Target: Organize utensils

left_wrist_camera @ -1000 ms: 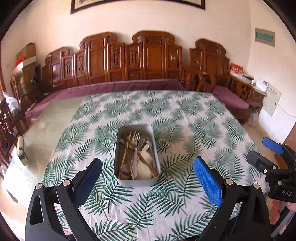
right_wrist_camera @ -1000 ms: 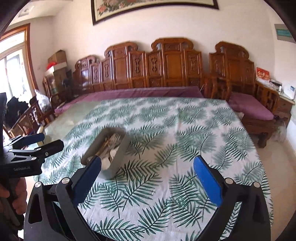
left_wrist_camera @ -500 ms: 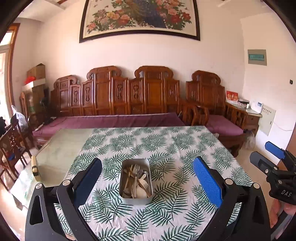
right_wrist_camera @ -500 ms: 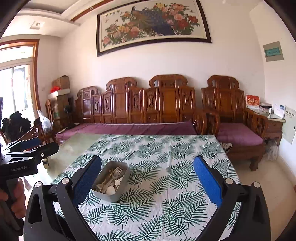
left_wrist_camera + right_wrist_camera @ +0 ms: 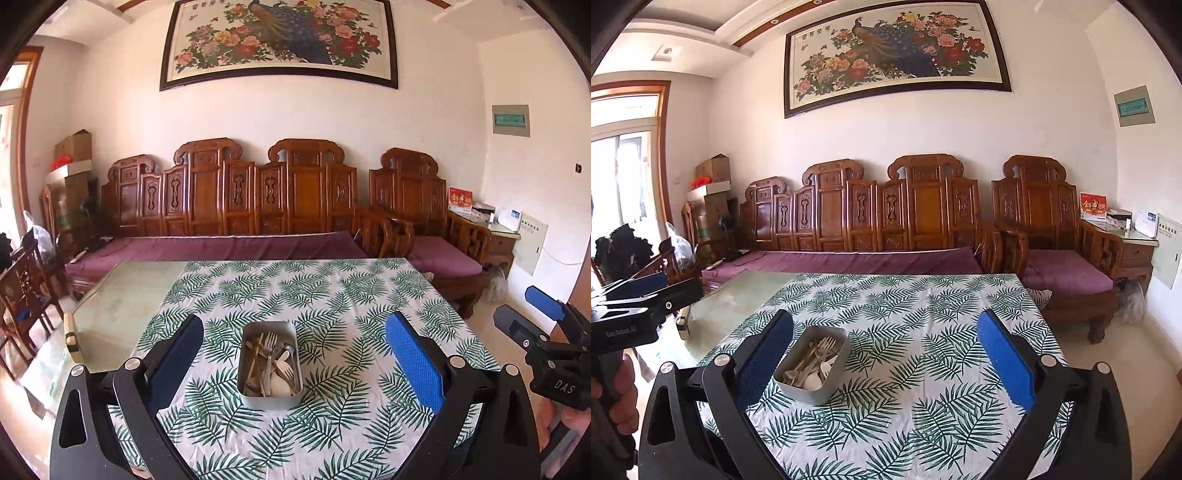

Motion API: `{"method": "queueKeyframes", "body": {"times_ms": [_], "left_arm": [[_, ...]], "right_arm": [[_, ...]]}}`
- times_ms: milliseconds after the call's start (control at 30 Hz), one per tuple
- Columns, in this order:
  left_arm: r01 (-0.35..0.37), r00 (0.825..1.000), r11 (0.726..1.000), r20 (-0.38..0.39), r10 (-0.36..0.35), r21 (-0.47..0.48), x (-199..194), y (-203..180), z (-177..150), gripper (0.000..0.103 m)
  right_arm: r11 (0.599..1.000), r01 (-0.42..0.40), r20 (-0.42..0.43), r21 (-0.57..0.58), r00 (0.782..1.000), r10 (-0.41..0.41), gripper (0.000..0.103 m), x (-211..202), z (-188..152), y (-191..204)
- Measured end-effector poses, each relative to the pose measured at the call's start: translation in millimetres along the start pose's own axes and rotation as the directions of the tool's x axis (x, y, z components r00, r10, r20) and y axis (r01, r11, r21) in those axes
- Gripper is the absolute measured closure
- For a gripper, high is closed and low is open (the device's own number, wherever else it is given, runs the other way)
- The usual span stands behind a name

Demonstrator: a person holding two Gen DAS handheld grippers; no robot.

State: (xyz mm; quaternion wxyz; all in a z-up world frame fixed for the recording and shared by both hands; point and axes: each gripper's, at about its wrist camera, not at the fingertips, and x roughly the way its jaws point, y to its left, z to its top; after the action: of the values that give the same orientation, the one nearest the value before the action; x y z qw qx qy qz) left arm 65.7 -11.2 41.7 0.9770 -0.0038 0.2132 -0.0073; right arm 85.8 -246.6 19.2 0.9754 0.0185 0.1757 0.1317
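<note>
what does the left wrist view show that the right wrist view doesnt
Only the left wrist view shows the right tool from outside, at its right edge, and looks almost straight down the metal tray.

Only the right wrist view shows the left tool at its left edge with a hand on its handle, the bright window, and the tray at an angle.

Both show the utensils piled in that tray, the leaf-print tablecloth, the carved wooden bench and the peacock painting. Both tools are open and hold nothing.
</note>
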Motion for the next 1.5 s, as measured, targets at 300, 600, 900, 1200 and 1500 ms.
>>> {"method": "queueKeyframes", "body": {"times_ms": [300,600,900,1200,1500], "left_arm": [[0.006,1.000,1.000,-0.006,-0.006,-0.005,-0.7,0.4,-0.6,0.008],[0.010,1.000,1.000,-0.008,-0.010,-0.007,0.8,0.6,-1.6,0.008],[0.010,1.000,1.000,-0.008,-0.010,-0.007,1.7,-0.8,-1.7,0.008],[0.014,1.000,1.000,-0.007,-0.014,-0.007,0.3,-0.5,-2.3,0.008],[0.012,1.000,1.000,-0.012,-0.012,-0.005,1.4,-0.6,-3.4,0.008]], "right_arm": [[1.000,0.002,-0.006,0.003,1.000,-0.002,0.003,-0.7,-1.8,-2.4],[1.000,0.003,-0.012,0.002,1.000,-0.002,0.003,3.4,-1.1,-0.2],[1.000,0.003,-0.012,0.001,1.000,-0.003,0.003,3.7,-1.5,-0.8],[1.000,0.003,-0.012,0.001,1.000,-0.003,0.003,3.8,-1.7,0.1],[1.000,0.006,-0.014,0.002,1.000,-0.006,0.003,4.8,-1.7,-0.4]]}}
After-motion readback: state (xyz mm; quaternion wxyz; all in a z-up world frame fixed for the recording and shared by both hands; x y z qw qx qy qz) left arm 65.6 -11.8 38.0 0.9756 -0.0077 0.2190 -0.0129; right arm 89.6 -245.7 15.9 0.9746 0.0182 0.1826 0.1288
